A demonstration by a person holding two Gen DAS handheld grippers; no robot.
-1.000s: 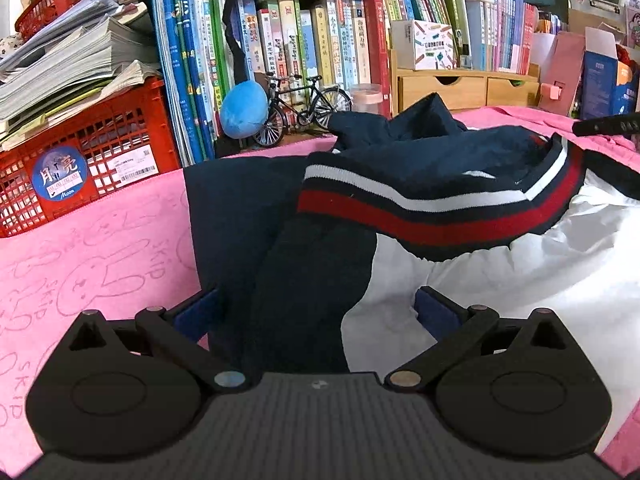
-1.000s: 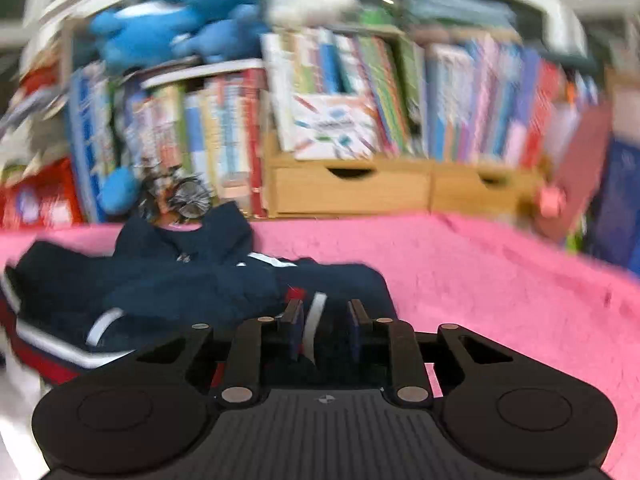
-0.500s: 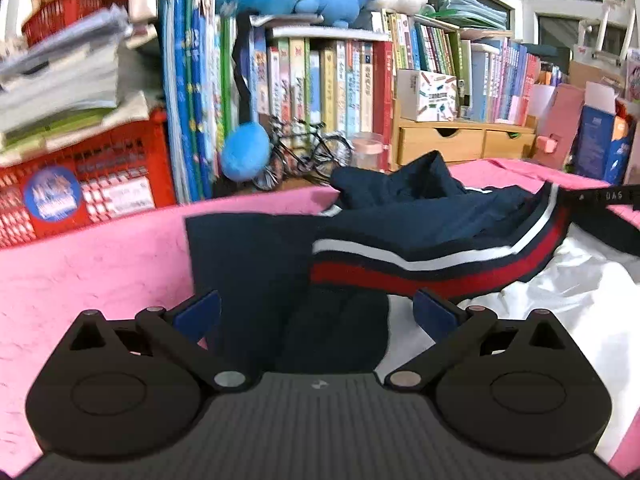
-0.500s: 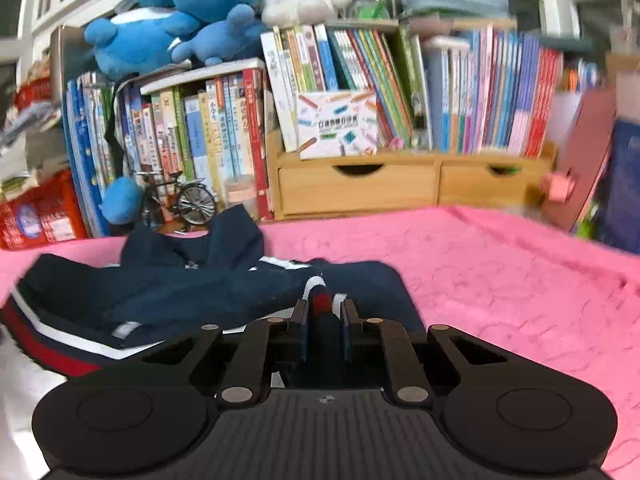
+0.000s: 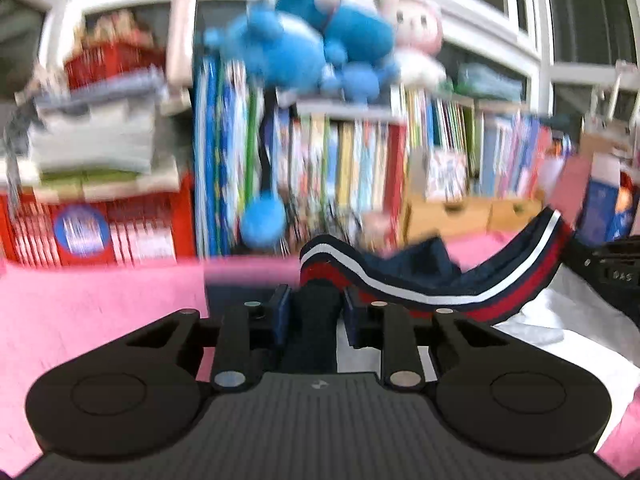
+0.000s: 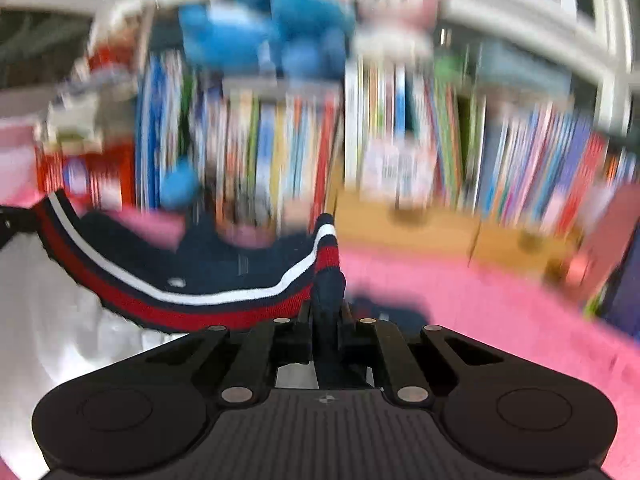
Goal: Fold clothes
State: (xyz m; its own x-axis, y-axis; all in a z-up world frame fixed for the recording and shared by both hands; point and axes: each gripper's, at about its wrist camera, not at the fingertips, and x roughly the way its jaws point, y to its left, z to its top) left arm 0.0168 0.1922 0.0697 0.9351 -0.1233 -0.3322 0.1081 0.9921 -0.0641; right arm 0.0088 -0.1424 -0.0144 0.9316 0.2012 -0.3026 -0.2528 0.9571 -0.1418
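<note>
A navy, red and white striped jacket (image 5: 432, 284) with a white lower part lies on the pink blanket (image 5: 100, 312). My left gripper (image 5: 314, 312) is shut on the jacket's striped hem at one end and holds it raised. My right gripper (image 6: 326, 320) is shut on the other end of the same hem (image 6: 200, 300), which sags in a curve between the two grippers. The right gripper also shows at the right edge of the left wrist view (image 5: 612, 276). Both views are blurred by motion.
Behind the blanket stands a row of books (image 5: 340, 184) with blue and pink plush toys (image 5: 320, 52) on top. A red basket (image 5: 100, 228) of papers is at the left. Wooden drawers (image 6: 460, 236) stand at the back right.
My left gripper has closed on the striped hem. Both grippers have lifted the hem off the blanket, and the views have tilted upward.
</note>
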